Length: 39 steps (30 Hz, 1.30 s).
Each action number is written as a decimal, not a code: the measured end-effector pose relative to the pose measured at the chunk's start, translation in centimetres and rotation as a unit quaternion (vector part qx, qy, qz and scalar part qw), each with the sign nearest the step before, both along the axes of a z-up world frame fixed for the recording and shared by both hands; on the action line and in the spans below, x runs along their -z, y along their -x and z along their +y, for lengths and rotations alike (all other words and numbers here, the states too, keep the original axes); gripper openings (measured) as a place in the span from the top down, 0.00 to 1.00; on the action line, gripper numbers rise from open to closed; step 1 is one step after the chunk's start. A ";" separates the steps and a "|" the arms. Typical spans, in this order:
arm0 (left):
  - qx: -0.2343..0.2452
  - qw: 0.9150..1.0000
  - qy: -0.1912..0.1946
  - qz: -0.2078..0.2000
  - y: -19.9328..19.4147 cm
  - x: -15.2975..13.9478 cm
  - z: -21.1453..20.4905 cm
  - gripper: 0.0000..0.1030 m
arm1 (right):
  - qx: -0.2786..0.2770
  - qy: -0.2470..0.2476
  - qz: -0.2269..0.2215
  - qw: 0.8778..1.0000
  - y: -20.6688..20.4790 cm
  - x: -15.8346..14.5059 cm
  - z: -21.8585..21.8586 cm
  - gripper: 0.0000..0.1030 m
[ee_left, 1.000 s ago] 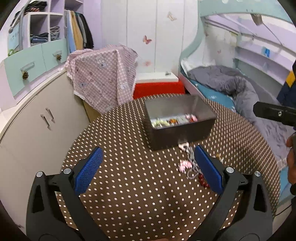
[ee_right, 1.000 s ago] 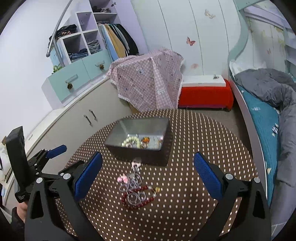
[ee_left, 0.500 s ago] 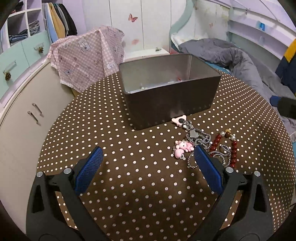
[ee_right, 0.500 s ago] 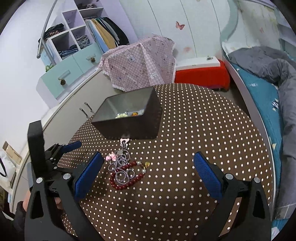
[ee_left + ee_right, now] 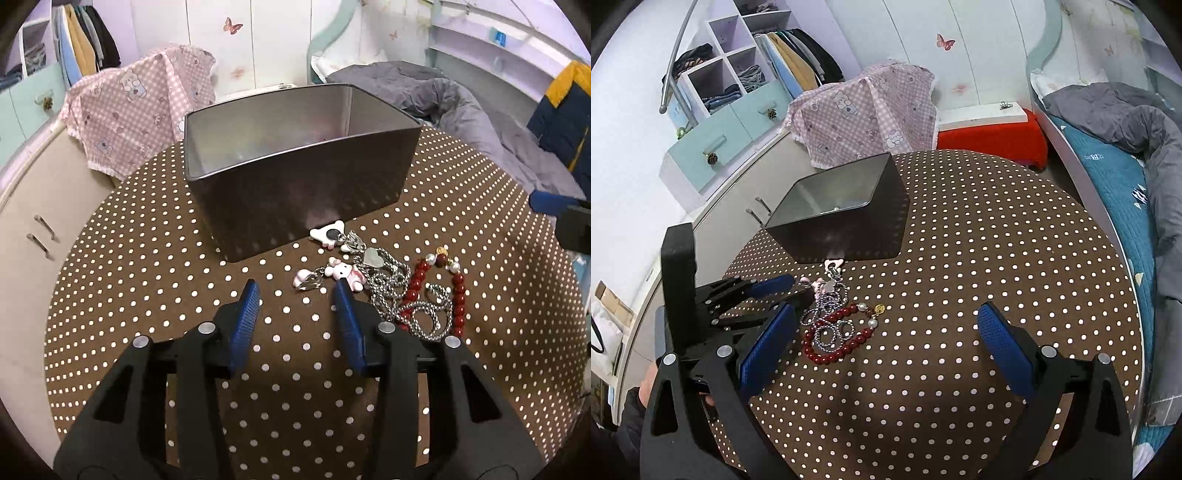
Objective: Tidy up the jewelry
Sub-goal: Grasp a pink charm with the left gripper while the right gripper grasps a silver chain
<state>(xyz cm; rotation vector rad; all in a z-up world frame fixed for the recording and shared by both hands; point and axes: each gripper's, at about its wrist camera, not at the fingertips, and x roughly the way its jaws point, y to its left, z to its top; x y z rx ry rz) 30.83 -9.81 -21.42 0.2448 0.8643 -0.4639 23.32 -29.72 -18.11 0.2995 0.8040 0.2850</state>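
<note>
Fingers of the left gripper (image 5: 297,295) were closing with nothing visibly between them; the pink charm (image 5: 343,272) lay at one o'clock, possibly touching one pad. Wide apart and empty, the right gripper (image 5: 886,328) hovered, jewelry pile (image 5: 838,328) at ten o'clock beside the tin (image 5: 849,229).

Pink cloth (image 5: 140,107), gray duvet (image 5: 1126,114), wardrobe (image 5: 746,77).

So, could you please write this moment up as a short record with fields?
surface: round table with a brown dotted cloth
container: dark metal tin, open
loose jewelry: red bead bracelet, silver chain, pink cat charm, beside the tin
left claw: closing, nothing between its pads
right claw: open, empty
</note>
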 end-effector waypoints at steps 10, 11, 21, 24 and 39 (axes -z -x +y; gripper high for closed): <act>-0.012 1.000 0.018 0.002 -0.1 -0.1 1.4 0.68 | 0.001 0.002 0.006 1.000 -0.2 0.4 0.2 0.08; -0.011 1.000 0.017 0.002 -0.1 -0.1 1.4 0.61 | 0.002 0.002 0.008 1.000 -0.2 0.5 0.2 0.08; 0.041 0.999 0.032 0.012 -1.3 -0.1 -0.8 0.76 | 0.005 0.001 0.015 1.000 -0.1 1.1 0.1 0.08; 0.056 0.998 0.035 0.015 -0.8 0.0 -1.1 0.90 | 0.005 0.002 0.018 1.000 -0.1 1.3 0.2 0.08; -0.020 0.997 0.075 -0.013 2.5 -1.5 5.6 0.90 | -0.062 0.026 0.013 0.998 -0.9 1.7 4.7 0.08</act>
